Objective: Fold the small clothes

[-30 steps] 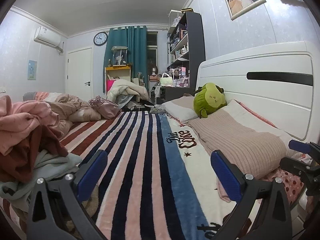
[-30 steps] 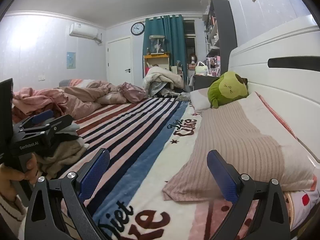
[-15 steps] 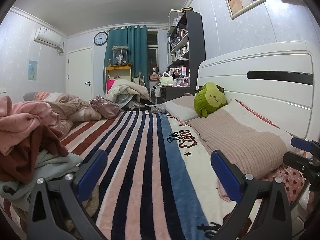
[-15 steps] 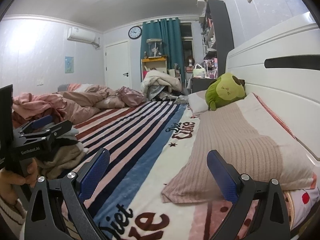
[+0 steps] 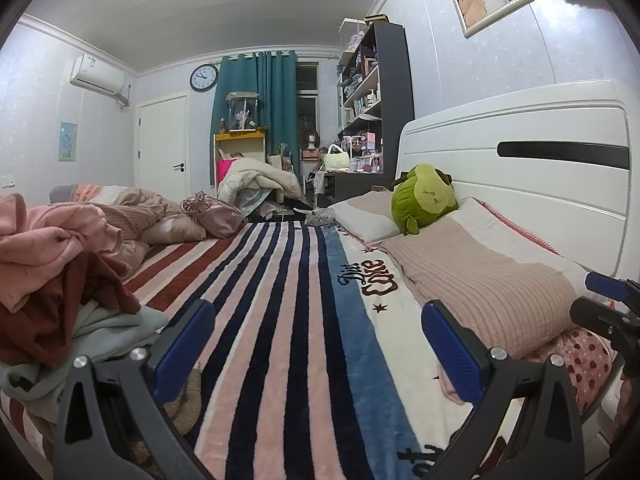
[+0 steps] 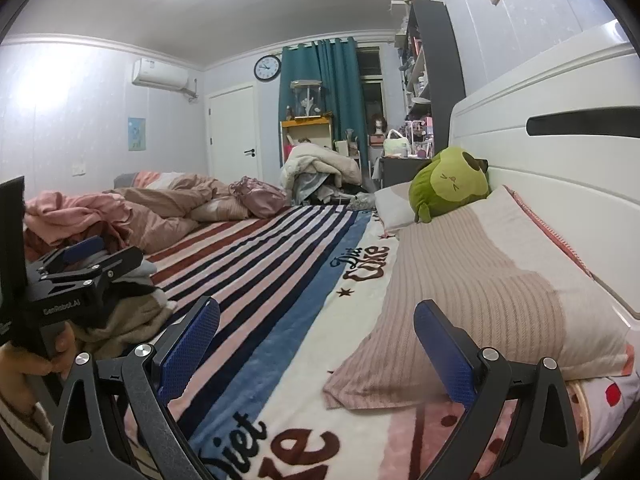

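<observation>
A heap of small clothes (image 5: 52, 280) in pink, dark red and pale grey-green lies at the left on the striped blanket (image 5: 280, 320). Just right of the heap my left gripper (image 5: 316, 344) hovers open over the blanket with nothing between its blue pads. Further right, above the blanket near the pillow, my right gripper (image 6: 316, 344) is also open and holds nothing. The right wrist view shows the left gripper (image 6: 80, 260) at its left edge, held by a hand (image 6: 24, 364), with the clothes heap (image 6: 76, 216) behind it. The right gripper's tip (image 5: 604, 304) shows at the left wrist view's right edge.
A ribbed beige pillow (image 5: 480, 280) lies along the white headboard (image 5: 520, 160), with a green plush toy (image 5: 424, 198) beyond it. A crumpled quilt (image 5: 136, 216) and a pink bag (image 5: 214, 216) lie at the far left. Shelves (image 5: 372, 100) stand past the bed.
Both views have tilted up slightly, so the bed sits a little lower in frame. Both grippers stay open and hold nothing.
</observation>
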`<action>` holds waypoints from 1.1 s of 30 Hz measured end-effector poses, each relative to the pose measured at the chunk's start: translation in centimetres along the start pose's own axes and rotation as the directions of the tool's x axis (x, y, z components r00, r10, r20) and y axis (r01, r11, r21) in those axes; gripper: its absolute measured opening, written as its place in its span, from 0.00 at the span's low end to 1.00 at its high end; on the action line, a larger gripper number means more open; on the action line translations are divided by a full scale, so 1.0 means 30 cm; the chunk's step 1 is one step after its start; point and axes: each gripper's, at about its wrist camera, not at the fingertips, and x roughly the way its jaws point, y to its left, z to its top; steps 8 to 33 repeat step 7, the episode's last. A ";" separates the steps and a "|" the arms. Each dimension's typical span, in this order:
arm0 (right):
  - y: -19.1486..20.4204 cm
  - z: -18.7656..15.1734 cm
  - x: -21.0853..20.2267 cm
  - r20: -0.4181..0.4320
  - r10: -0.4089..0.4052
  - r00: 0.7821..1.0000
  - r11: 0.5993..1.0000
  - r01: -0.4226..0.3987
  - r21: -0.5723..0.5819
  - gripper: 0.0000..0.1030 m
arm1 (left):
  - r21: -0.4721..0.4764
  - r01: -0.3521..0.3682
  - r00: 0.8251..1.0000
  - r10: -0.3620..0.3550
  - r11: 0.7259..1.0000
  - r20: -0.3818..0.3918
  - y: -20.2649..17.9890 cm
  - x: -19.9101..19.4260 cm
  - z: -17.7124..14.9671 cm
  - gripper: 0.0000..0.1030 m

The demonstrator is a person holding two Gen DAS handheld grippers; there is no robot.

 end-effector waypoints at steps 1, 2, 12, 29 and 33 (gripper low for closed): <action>0.001 0.000 0.000 0.000 0.000 1.000 1.000 0.000 0.001 0.94 | 0.001 -0.001 1.000 0.001 1.000 -0.001 0.001 0.000 0.000 0.99; 0.000 -0.001 0.000 0.001 -0.001 1.000 1.000 0.001 0.000 0.94 | -0.001 0.001 1.000 -0.001 1.000 -0.002 0.001 0.000 0.000 0.99; 0.019 0.016 0.002 0.006 -0.003 1.000 1.000 0.003 0.002 0.94 | 0.003 0.024 1.000 -0.024 1.000 -0.007 0.003 -0.003 -0.004 0.99; 0.019 0.016 0.002 0.006 -0.003 1.000 1.000 0.003 0.002 0.94 | 0.003 0.024 1.000 -0.024 1.000 -0.007 0.003 -0.003 -0.004 0.99; 0.019 0.016 0.002 0.006 -0.003 1.000 1.000 0.003 0.002 0.94 | 0.003 0.024 1.000 -0.024 1.000 -0.007 0.003 -0.003 -0.004 0.99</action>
